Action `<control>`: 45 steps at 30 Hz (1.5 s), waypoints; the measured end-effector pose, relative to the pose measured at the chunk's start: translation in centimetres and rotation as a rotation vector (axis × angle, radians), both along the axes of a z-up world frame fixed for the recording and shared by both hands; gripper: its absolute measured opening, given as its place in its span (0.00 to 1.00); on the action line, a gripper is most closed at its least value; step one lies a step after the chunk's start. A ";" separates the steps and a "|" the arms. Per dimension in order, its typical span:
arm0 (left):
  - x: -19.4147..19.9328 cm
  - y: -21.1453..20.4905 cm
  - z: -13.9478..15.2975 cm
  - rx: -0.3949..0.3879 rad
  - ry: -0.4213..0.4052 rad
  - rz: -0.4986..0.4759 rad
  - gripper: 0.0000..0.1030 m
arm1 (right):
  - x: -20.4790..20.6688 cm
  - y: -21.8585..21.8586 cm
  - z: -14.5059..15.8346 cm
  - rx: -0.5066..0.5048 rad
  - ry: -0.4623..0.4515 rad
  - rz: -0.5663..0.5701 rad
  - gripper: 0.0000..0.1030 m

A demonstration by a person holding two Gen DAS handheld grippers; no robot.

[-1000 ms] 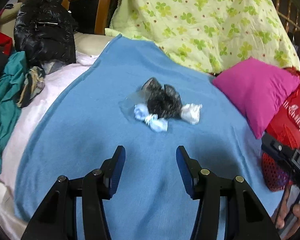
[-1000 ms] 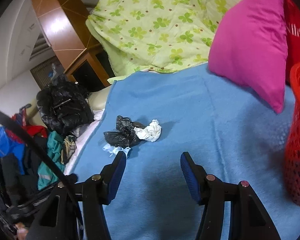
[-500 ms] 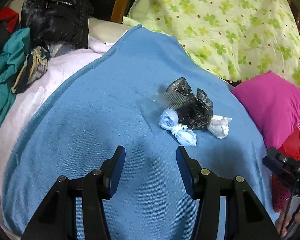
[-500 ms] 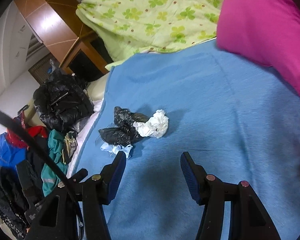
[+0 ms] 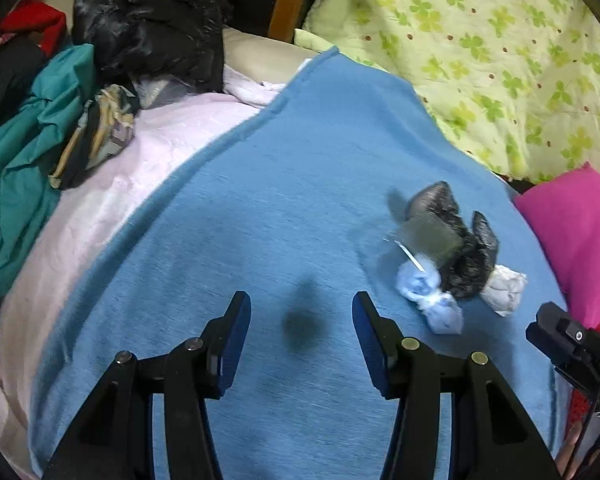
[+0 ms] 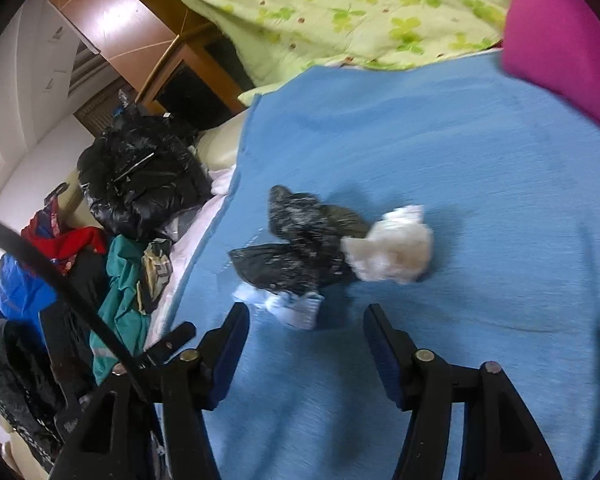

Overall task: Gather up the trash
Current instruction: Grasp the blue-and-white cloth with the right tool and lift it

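The trash sits in one small heap on the blue blanket (image 5: 260,220) that covers the bed: a crumpled black plastic bag (image 6: 300,248), a white paper wad (image 6: 392,246) touching its side, and a pale blue wrapper (image 5: 428,296) at its near edge. Bunched like this, the pieces can probably be taken in few grabs.

The right tool (image 6: 306,340) points down at the heap, nearest the pale blue piece, with its jaws opening and nothing between them, likely widening to fit the soft bundle. The left tool (image 5: 300,330) hangs over bare blanket, the heap off to its right; its jaws are spread and empty, so it looks like the spare for now.

A pink cushion (image 5: 576,236) and a clover-print quilt (image 5: 500,60) lie beyond, clothes piled at the bedside.
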State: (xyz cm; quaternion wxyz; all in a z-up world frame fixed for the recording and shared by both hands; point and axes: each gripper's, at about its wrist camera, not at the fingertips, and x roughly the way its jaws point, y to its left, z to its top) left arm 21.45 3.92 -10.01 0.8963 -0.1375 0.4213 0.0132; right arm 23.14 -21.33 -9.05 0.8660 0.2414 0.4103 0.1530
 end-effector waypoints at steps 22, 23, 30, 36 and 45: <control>0.3 2.9 -0.7 -0.033 0.005 0.081 0.52 | 3.8 7.4 -4.8 -0.239 -0.009 0.189 0.23; 0.3 2.6 -0.5 -0.037 -0.007 0.069 0.52 | 3.6 7.1 -4.6 -0.240 -0.011 0.180 0.23; 0.7 0.3 0.4 -0.052 -0.081 -0.048 0.63 | 0.2 2.8 -3.0 -0.250 0.031 0.114 0.23; 2.2 -2.7 1.1 -0.033 -0.154 -0.165 0.75 | -3.0 -0.9 -2.8 -0.255 0.097 0.065 0.23; 5.5 -3.4 -0.7 -0.065 -0.105 -0.148 0.76 | -6.6 -2.6 -3.2 -0.238 0.112 0.060 0.23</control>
